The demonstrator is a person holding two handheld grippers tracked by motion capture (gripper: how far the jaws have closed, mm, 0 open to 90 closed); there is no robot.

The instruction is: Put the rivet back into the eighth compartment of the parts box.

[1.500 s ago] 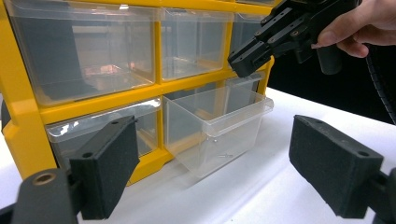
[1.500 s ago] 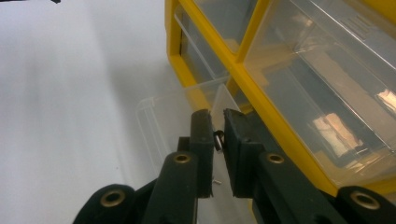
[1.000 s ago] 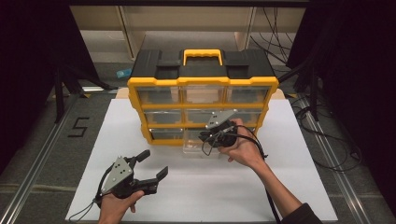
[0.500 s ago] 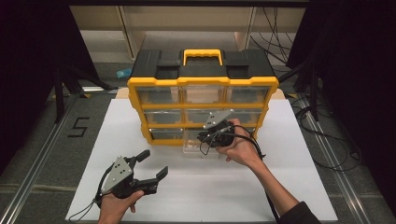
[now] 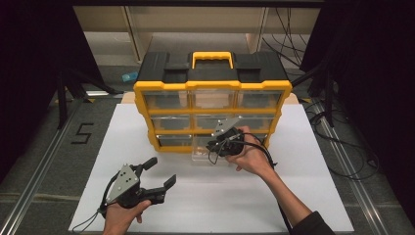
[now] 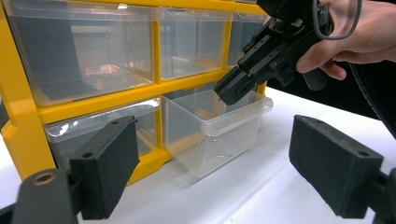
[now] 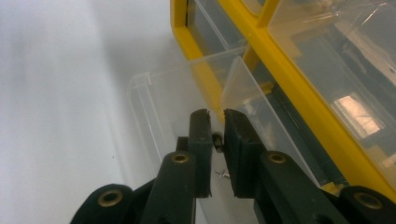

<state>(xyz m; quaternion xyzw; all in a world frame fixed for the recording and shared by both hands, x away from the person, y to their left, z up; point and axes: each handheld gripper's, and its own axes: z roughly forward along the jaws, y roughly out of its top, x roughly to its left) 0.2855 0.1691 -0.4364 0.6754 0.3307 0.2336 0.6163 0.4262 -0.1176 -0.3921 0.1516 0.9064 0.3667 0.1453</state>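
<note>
- High view: a yellow-framed organizer (image 5: 211,98) with a black top and yellow handle stands on a white board (image 5: 303,196) laid over the table. Its clear drawers sit in three rows. The middle drawer of the bottom row, the pulled-out drawer (image 5: 208,154), juts toward the person. The right gripper (image 5: 219,145), held in the person's right hand (image 5: 252,155), hangs over that drawer with its tip angled down into it. The left gripper (image 5: 162,173) sits near the board's front left, well apart from the organizer, its jaws spread wide around nothing
- Left gripper view: its own two black jaws stand far apart at the bottom corners, with bare board between them. Beyond them the clear pulled-out drawer (image 6: 219,130) projects from the yellow frame, and the right gripper (image 6: 229,91) dips its tip just inside the drawer's rim
- Right gripper view: the right gripper (image 7: 216,135) is nearly closed, pinching a small dark part (image 7: 217,142) between its pads, above the drawer's floor. A tiny screw (image 7: 223,174) lies loose on that floor
</note>
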